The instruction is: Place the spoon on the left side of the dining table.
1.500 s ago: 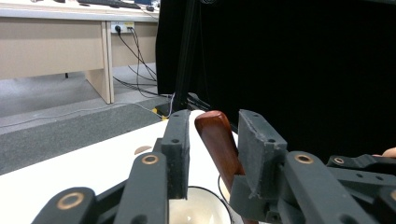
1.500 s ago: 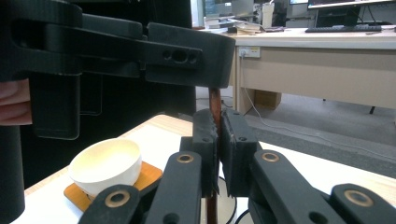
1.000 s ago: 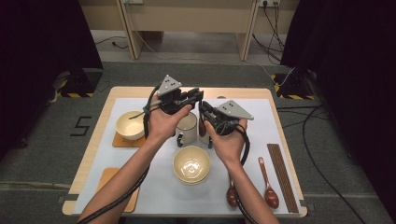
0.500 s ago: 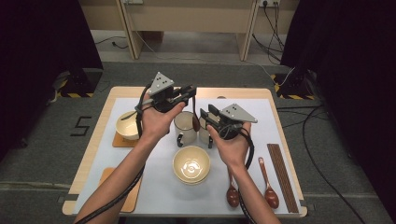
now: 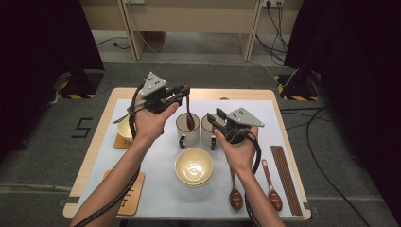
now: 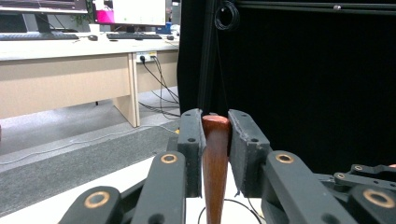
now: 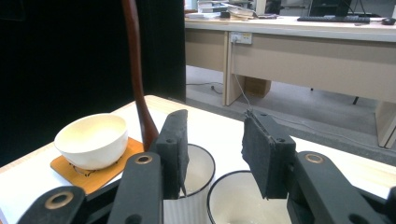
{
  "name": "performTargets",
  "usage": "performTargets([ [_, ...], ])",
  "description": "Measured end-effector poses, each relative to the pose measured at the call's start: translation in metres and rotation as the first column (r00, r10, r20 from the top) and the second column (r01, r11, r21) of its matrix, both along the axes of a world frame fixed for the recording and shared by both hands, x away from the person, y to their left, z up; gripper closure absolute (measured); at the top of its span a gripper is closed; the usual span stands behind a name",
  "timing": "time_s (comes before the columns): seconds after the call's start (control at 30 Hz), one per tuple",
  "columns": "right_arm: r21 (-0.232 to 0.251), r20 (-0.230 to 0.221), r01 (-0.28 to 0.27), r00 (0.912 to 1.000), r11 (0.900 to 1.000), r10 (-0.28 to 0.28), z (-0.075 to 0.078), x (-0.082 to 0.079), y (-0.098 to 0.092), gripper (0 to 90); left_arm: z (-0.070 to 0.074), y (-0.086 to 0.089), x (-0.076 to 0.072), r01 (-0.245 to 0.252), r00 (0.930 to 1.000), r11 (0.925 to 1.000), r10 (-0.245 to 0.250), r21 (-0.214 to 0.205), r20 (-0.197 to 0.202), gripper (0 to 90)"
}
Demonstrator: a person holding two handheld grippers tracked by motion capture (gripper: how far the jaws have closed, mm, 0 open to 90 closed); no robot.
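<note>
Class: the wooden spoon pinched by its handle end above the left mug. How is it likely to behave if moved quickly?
The spoon looks rigid, so it probably won't bend. Held by the left gripper only at its handle tip, it may swing. Its polished surface might slip between the pads. The bowl end hangs at the mug and could knock it.

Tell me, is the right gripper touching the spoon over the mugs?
Apart. In the right gripper view, the right gripper stands open with nothing between its pads, and the spoon hangs beyond them, held by the left gripper.
</note>
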State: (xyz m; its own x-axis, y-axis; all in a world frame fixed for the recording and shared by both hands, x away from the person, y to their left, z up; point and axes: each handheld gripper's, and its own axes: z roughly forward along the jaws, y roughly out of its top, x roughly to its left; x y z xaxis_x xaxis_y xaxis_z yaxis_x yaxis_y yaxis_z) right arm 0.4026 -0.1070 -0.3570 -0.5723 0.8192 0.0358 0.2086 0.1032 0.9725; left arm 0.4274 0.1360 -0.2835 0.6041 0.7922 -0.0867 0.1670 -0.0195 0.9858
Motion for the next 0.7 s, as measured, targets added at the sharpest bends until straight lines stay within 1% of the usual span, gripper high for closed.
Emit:
performTargets([
  [0.07, 0.003, -0.006, 0.001, 1.0, 1.0, 0.0, -0.002, 0.0, -0.002, 60.4, 0.0, 0.003, -0.001, -0.006, 1.0, 1.0, 0.006, 0.004, 0.003, 74.7],
  [0.1, -0.002, 0.0, 0.0, 1.0, 1.0, 0.0, -0.003, 0.0, -0.003, 60.4, -0.001, 0.004, -0.001, -0.008, 1.0, 0.9999, 0.008, 0.008, 0.005, 74.7],
  [0.23, 0.007, -0.013, 0.006, 0.9999, 1.0, -0.006, -0.005, -0.002, -0.005, 60.5, -0.001, 0.009, -0.002, -0.018, 0.9998, 0.9998, 0.018, 0.009, 0.009, 74.7],
  [0.3, 0.003, -0.008, 0.009, 0.9999, 1.0, -0.009, -0.006, -0.002, -0.007, 60.5, -0.001, 0.012, -0.002, -0.023, 0.9996, 0.9997, 0.023, 0.009, 0.014, 74.7],
  [0.4, 0.006, -0.012, 0.013, 0.9998, 0.9999, -0.013, -0.007, -0.003, -0.01, 60.5, 0.0, 0.015, -0.004, -0.032, 0.9993, 0.9994, 0.032, 0.012, 0.018, 74.8],
  [0.6, 0.006, -0.012, 0.024, 0.9996, 0.9997, -0.024, -0.01, -0.005, -0.015, 60.4, 0.001, 0.023, -0.005, -0.051, 0.9984, 0.9987, 0.051, 0.001, 0.025, 74.8],
  [0.7, 0.008, -0.018, 0.032, 0.9993, 0.9995, -0.032, -0.011, -0.006, -0.018, 60.4, 0.0, 0.028, -0.005, -0.062, 0.9977, 0.9981, 0.062, 0.002, 0.027, 74.8],
])
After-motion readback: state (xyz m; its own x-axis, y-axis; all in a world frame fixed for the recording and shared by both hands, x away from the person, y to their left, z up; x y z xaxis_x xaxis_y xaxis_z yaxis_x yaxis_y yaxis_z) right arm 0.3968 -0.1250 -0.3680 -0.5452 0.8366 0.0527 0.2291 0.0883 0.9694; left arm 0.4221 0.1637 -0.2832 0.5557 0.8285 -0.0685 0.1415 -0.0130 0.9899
